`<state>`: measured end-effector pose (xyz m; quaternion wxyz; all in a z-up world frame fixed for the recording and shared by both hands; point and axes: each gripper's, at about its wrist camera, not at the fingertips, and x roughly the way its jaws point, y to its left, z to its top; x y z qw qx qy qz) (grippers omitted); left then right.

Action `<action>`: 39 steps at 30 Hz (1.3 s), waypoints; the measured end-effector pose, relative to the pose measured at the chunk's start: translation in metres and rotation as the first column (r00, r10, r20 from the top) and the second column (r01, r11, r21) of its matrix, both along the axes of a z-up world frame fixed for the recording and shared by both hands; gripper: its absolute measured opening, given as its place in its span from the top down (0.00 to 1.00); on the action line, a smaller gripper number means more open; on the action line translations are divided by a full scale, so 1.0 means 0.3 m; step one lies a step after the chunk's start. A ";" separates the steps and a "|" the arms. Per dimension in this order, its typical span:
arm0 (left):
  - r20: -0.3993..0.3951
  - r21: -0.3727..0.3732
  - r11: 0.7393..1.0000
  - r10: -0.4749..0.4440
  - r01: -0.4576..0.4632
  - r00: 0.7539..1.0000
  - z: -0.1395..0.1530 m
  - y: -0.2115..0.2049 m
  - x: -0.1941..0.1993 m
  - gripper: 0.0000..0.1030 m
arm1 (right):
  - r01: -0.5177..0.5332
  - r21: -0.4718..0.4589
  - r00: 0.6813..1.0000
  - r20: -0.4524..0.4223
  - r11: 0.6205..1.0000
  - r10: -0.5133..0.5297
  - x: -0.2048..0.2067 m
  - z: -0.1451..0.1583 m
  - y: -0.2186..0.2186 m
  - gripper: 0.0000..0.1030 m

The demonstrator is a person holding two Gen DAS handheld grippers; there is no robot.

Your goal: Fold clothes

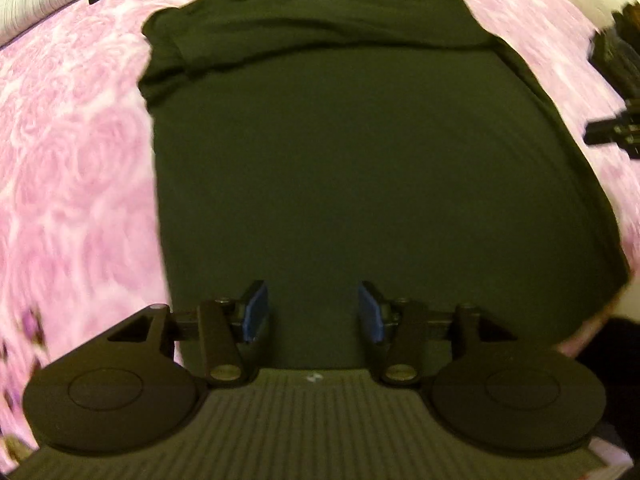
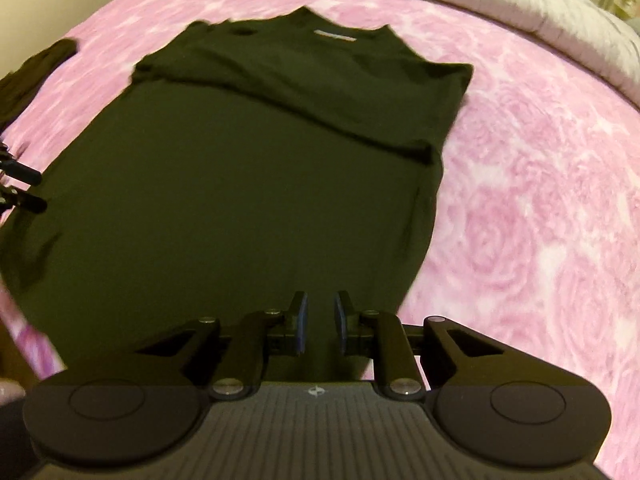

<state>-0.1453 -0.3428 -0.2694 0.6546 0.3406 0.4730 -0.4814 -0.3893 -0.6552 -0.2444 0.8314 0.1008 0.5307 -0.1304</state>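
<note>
The dark green cotton T-shirt (image 1: 352, 168) filling mid-frame looks light, limp and unslippery; its bottom hem corners suit pinching. Left gripper (image 1: 312, 312) stands apart, right gripper (image 2: 320, 318) narrowly apart, both empty.

Dark green shirt (image 1: 352, 168) on a pink rose-patterned blanket (image 2: 540, 200).
</note>
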 end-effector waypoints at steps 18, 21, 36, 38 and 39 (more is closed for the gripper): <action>0.083 -0.088 0.970 -0.218 0.225 0.973 0.035 0.283 -0.195 0.55 | 0.316 0.227 0.940 0.053 0.921 -0.336 -0.128 0.086 0.159 1.00; 0.085 -0.091 0.977 -0.185 0.192 0.979 0.043 0.344 -0.209 0.55 | 0.360 0.291 0.918 0.061 0.886 -0.392 -0.143 0.108 0.167 1.00; 0.103 -0.109 0.987 -0.109 0.120 0.989 0.085 0.420 -0.476 0.52 | 0.485 0.664 0.763 -0.004 0.569 -0.646 -0.390 0.114 0.041 0.59; 0.102 -0.110 0.988 -0.101 0.112 0.990 0.092 0.420 -0.503 0.52 | 0.476 0.688 0.760 -0.008 0.547 -0.650 -0.416 0.116 0.031 0.75; 0.102 -0.111 0.987 -0.101 0.113 0.990 0.093 0.421 -0.513 0.52 | 0.475 0.704 0.752 -0.014 0.527 -0.659 -0.432 0.116 0.030 0.76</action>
